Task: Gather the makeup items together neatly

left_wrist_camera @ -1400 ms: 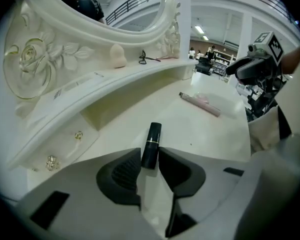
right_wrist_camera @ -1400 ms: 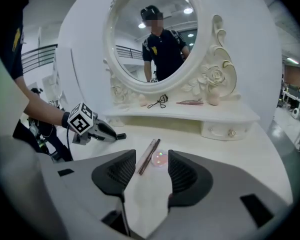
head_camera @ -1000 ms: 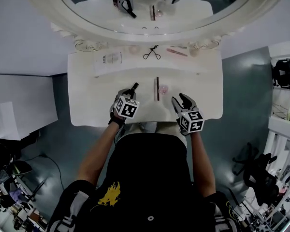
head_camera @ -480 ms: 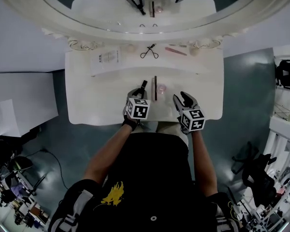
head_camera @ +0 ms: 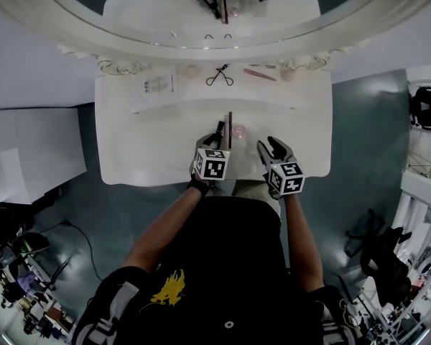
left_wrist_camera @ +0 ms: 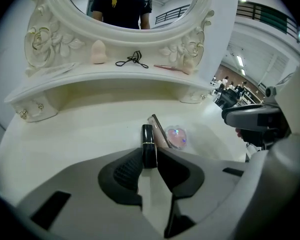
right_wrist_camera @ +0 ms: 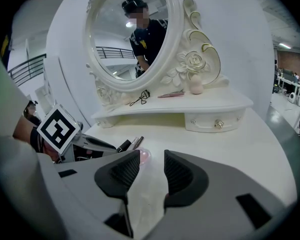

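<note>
1. The left claw is clamped on a black tube. Its pads grip the tube's near end and the rest sticks out ahead, toward the mirror.
2. In the head view the left claw sits at the front middle of the white table. The black tube slants just left of a slim stick.
3. Whether the tube rests on the table or hangs just above it cannot be told.
4. A small pink case lies just right of the slim stick. In the left gripper view the slim stick and the pink case lie side by side, just past the tube's far end.
5. The right claw is partly open and has just been closing. Only bare table shows between its pads, and the pink case lies just beyond its left pad.
6. In the head view the right claw is to the right of the three items and apart from them.
7. On the raised shelf under the mirror lie a flat packet, a sponge, an eyelash curler, a pink pencil and a second sponge. All are well apart from the group at the front.
</note>
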{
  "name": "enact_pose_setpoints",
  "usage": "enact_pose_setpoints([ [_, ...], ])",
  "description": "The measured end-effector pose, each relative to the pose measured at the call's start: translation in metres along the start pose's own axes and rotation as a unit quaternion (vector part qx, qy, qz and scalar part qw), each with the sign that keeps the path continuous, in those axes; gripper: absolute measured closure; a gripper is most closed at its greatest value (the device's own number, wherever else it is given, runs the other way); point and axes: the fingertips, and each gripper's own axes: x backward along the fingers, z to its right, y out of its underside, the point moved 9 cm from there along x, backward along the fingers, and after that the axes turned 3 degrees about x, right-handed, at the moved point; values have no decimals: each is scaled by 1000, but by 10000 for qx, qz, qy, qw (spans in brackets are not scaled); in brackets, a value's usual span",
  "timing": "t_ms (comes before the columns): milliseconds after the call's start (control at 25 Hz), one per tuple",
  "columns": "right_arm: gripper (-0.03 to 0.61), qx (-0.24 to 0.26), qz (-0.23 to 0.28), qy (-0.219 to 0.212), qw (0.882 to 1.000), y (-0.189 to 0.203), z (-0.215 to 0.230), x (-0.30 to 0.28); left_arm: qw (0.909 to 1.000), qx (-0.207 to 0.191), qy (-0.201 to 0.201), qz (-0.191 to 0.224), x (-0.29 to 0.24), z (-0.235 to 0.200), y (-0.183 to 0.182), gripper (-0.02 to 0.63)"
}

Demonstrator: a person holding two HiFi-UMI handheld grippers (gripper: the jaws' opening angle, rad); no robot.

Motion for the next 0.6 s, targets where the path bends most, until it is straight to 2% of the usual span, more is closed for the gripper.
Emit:
enact_pose_setpoints([
  [280,416,0,-16,-13,10000,3,-4,0,9994,-154,307,74,3,12,0,511],
  [440,416,31,18,-12,10000,4,-8,1,9990,-291,289,171,8,8,-1,511],
  [600,417,81,133,44,9999,2,-14,6,9964,-682,311,400,27,1,-3,511],
])
